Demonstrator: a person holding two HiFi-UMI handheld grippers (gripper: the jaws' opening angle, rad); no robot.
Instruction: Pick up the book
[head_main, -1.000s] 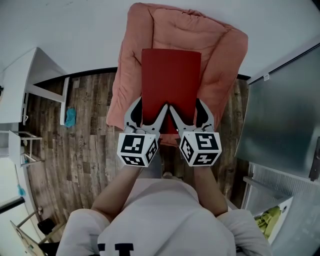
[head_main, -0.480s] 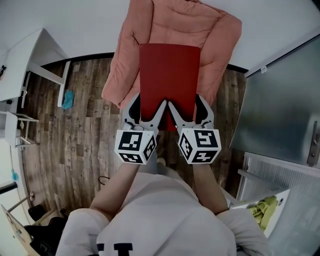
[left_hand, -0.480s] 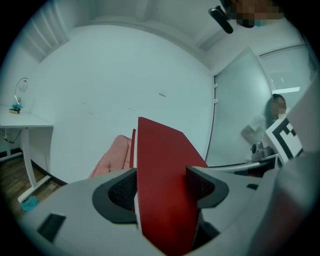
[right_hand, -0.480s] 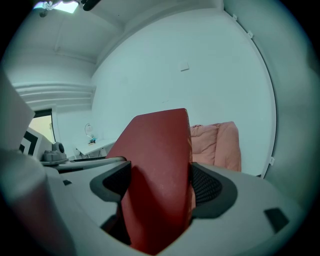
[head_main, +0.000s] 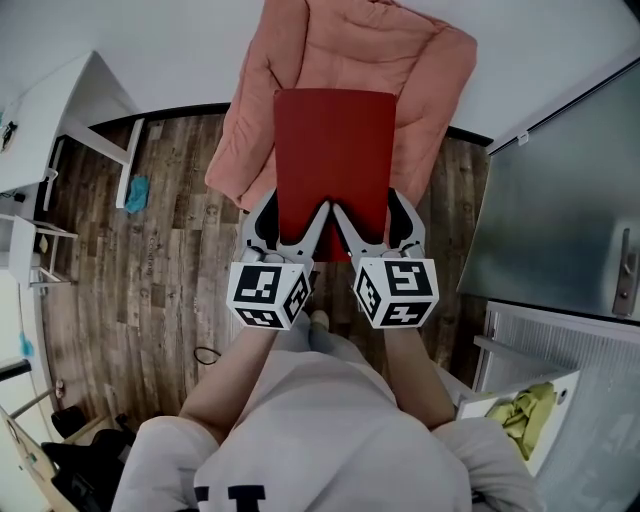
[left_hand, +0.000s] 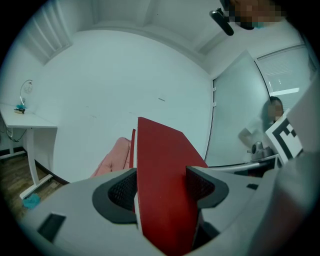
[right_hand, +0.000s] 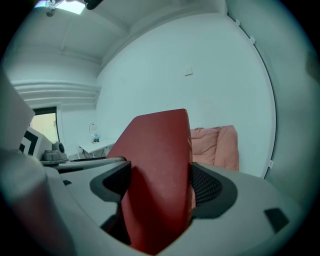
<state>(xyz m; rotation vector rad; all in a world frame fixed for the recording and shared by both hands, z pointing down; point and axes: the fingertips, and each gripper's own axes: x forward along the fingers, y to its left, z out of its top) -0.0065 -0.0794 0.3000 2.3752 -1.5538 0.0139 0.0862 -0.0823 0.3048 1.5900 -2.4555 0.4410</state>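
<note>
Red book (head_main: 335, 150) is held up off the floor, its near edge clamped by the left gripper (head_main: 292, 218) and right gripper (head_main: 370, 216), side by side. Beyond their tips a pink cushion (head_main: 425, 75) rests on wood-plank flooring (head_main: 170, 260). A white desk (head_main: 50, 130) stands well left of them, and a grey door (head_main: 560, 200) stands to their right.

— What sits between the jaws of the left gripper (left_hand: 162, 189)?
— A red book (left_hand: 160, 150), upright and edge-on. The dark ribbed pads (left_hand: 122, 189) press on its covers, one from each side.
— And behind it?
— A pink cushion (left_hand: 116, 156) shows just left of the book, against a white wall (left_hand: 125, 85). Farther left a white desk (left_hand: 20, 120) stands on wooden floor (left_hand: 10, 180), with a small teal thing (left_hand: 31, 200) by its leg.
— To the right?
— A pale glass panel (left_hand: 235, 115).
</note>
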